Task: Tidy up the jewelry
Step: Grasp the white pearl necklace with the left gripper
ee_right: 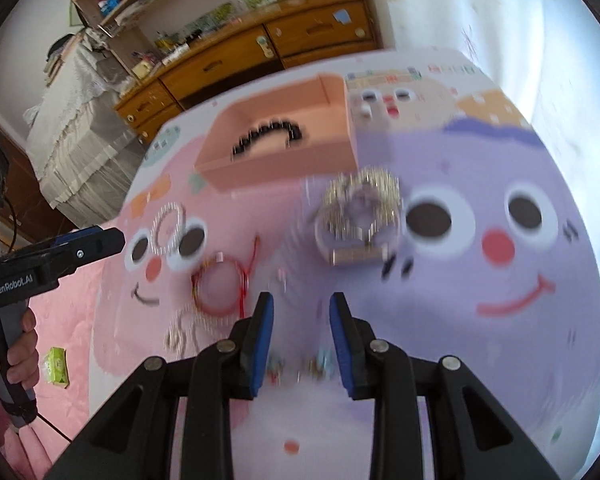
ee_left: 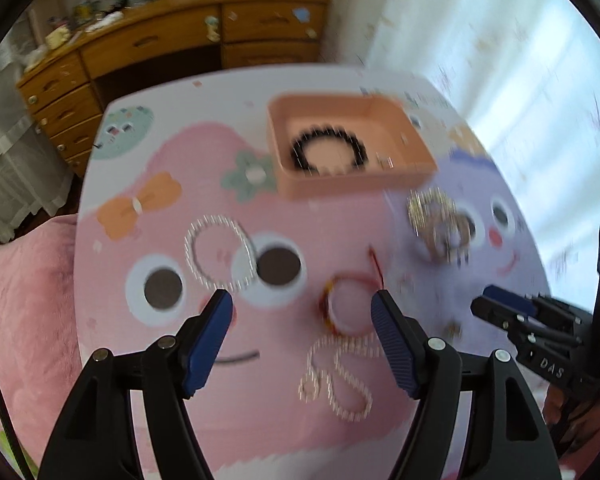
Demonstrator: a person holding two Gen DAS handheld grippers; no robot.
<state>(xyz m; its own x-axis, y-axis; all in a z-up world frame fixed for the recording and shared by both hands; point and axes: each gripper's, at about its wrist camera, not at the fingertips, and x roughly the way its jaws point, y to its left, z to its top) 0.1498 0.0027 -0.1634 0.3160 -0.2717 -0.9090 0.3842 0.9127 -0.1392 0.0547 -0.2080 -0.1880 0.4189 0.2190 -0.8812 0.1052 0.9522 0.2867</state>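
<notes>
Left gripper (ee_left: 302,304) jaws wide apart, nothing btwn pads, hovering over red bangle (ee_left: 346,306) on cartoon mat (ee_left: 160,420). Right gripper (ee_right: 302,308) jaws narrowly parted, empty, above small blurred trinket (ee_right: 300,364). Black bead bracelet (ee_left: 327,151) lying inside pink tray (ee_left: 416,132). Silver chains (ee_left: 216,252) and gold/silver bracelet heap (ee_right: 360,204) loose on mat, outside tray.

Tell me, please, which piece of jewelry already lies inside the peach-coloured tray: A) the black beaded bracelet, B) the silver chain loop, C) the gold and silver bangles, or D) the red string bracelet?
A: the black beaded bracelet lies on the floor of the peach tray, while the red string bracelet, the silver chain loop and the gold and silver bangles lie out on the mat.
</notes>
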